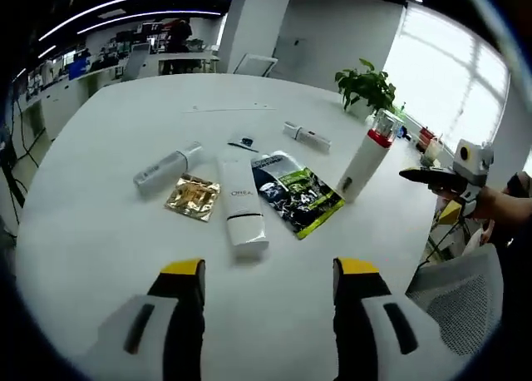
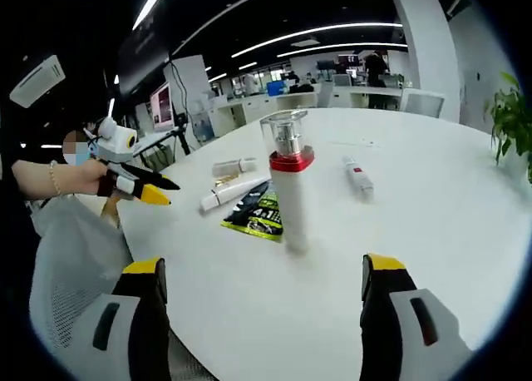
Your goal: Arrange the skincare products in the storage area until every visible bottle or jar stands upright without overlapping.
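1. So the left tongs [image 1: 268, 273], the grey ones with yellow tips, are hovering over the near edge of the round white desk [image 1: 100, 223], jaws sitting wide apart with nothing between them.
2. In the left gripper view, the white squeeze tube with a flat white cap [image 1: 241, 208] is lying on its side just ahead of those jaws, cap end pointing toward them.
3. A crinkly gold foil sachet [image 1: 193, 197] is lying right beside that tube, and a silver-grey bottle [image 1: 167, 168] is lying flat just past the sachet.
4. On the tube's other side, a black-and-green printed pouch [image 1: 297, 194] is lying flat, with one corner just about touching the tube.
5. A small white tube with a red band [image 1: 307, 136] is lying further back on the desk, and a tiny dark-and-white packet [image 1: 243, 143] is sitting between it and the squeeze tube.
6. The tall white bottle with a red collar and clear cap [image 1: 366, 163] is the one thing standing upright, just beside the pouch's far edge.
7. The right tongs [image 2: 268, 281] are pointing straight at that bottle in the right gripper view, jaws spread wide open and gripping nothing, the bottle standing clear of both.
8. A hand [image 2: 87, 180] is gripping the left tongs off the desk edge in the right gripper view.
9. A leafy green potted plant [image 1: 366, 87] is sitting at the desk's far side near the bright window.
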Available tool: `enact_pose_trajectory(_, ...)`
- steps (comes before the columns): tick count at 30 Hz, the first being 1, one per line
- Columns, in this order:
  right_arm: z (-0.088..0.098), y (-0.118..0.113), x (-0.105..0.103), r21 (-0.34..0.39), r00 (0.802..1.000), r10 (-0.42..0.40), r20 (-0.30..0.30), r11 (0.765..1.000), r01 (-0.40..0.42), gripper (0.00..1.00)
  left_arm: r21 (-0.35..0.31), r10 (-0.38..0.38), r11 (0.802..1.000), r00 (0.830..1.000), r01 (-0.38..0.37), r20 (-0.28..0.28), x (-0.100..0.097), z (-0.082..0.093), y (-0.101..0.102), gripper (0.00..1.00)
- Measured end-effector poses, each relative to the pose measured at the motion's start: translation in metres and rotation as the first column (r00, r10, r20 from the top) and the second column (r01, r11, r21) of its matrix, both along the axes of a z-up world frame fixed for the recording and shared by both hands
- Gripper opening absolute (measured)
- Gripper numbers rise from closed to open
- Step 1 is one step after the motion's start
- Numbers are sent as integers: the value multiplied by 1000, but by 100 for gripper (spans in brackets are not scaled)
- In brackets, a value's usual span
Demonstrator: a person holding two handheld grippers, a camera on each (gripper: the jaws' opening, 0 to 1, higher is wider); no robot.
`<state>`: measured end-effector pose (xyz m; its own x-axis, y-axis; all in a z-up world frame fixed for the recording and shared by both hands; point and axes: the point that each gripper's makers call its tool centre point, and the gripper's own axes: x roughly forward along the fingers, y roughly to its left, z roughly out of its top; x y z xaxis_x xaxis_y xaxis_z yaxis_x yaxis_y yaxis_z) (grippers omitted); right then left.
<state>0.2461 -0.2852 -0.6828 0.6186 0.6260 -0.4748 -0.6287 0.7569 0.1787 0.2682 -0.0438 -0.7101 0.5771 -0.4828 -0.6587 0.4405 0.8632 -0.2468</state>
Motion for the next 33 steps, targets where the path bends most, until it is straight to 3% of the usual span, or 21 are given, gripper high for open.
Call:
enact_pose_trajectory(12,0,2,6,-2,1000,5,-20,1000,-5,97,89,25,996,995,-16,-96,45,-16,-2,47)
enact_pose_trajectory(13,-1,2,8,-1,1000,4,-22,1000,-4,97,111,15,994,991,-1,-133,44,-20,-3,46)
enact_pose_trajectory(16,-4,4,9,3,1000,5,-30,1000,-5,97,126,-7,992,993,22,-121,60,-22,-10,47)
enact_pose_trajectory(18,-4,8,8,7,999,7,-33,1000,-7,96,130,-17,991,990,35,-137,58,-21,-17,46)
enact_pose_trajectory(19,-4,9,8,9,999,6,-33,1000,-6,96,147,-23,988,989,45,-146,71,-24,-20,45)
enact_pose_trajectory(21,-4,9,8,15,999,2,-34,1000,-2,96,161,-30,985,988,55,-154,74,-26,-25,45)
enact_pose_trajectory(23,-4,8,7,16,999,-2,-36,1000,2,96,175,-26,983,984,58,-177,84,-30,-24,44)
enact_pose_trajectory(27,-5,4,7,16,999,-15,-41,1000,16,96,210,-5,976,978,50,-209,88,-36,-26,42)
enact_pose_trajectory(33,-4,-3,6,19,998,-40,-44,999,41,96,228,-5,972,974,58,-227,108,-37,-32,41)
